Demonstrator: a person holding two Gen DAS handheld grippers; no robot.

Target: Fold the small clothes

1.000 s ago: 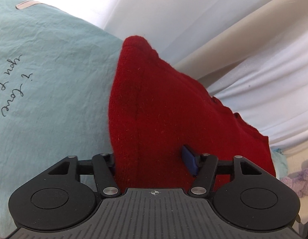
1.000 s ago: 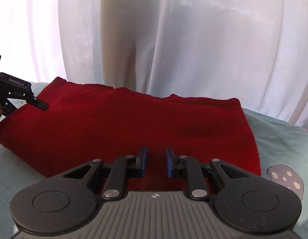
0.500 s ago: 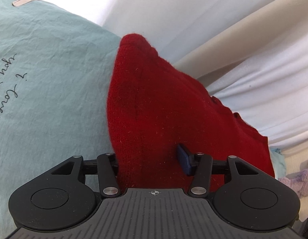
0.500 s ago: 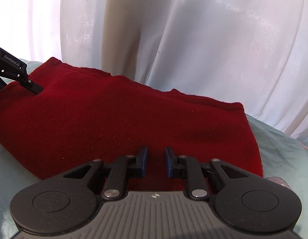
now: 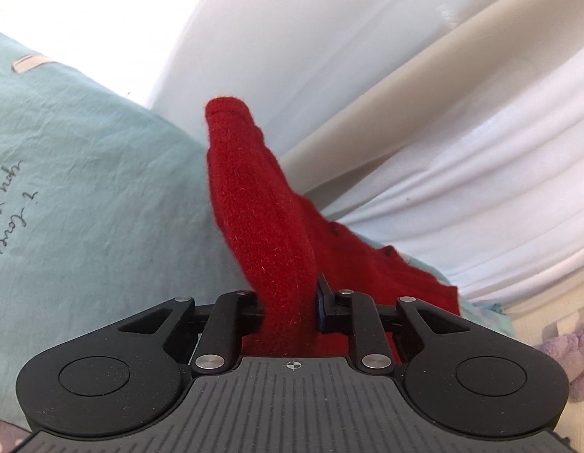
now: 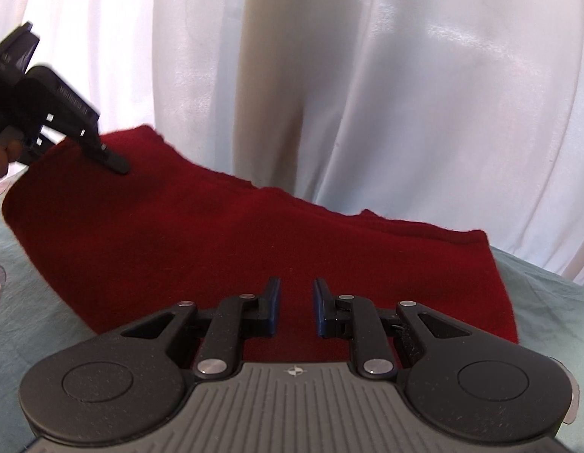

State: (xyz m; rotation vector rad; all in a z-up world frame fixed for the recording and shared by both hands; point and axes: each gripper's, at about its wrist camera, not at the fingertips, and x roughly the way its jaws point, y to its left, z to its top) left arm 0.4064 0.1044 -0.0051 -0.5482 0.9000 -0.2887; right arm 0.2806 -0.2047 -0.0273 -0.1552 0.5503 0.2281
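Left hand-held gripper (image 5: 290,304) has just been closing its jaws, and red knit cloth is now pinched between them: an edge of the red garment (image 6: 254,249) is bunched into a raised ridge that runs away from its fingers. Right hand-held gripper (image 6: 295,307) has its blue-padded fingers (image 6: 273,304) drawn near together with a narrow gap showing, low over the near edge of the garment; whether cloth is caught between them I cannot tell. The garment lies spread on a pale teal sheet (image 5: 95,196) with handwritten lettering (image 5: 16,222), with white curtains (image 6: 405,94) hanging behind.
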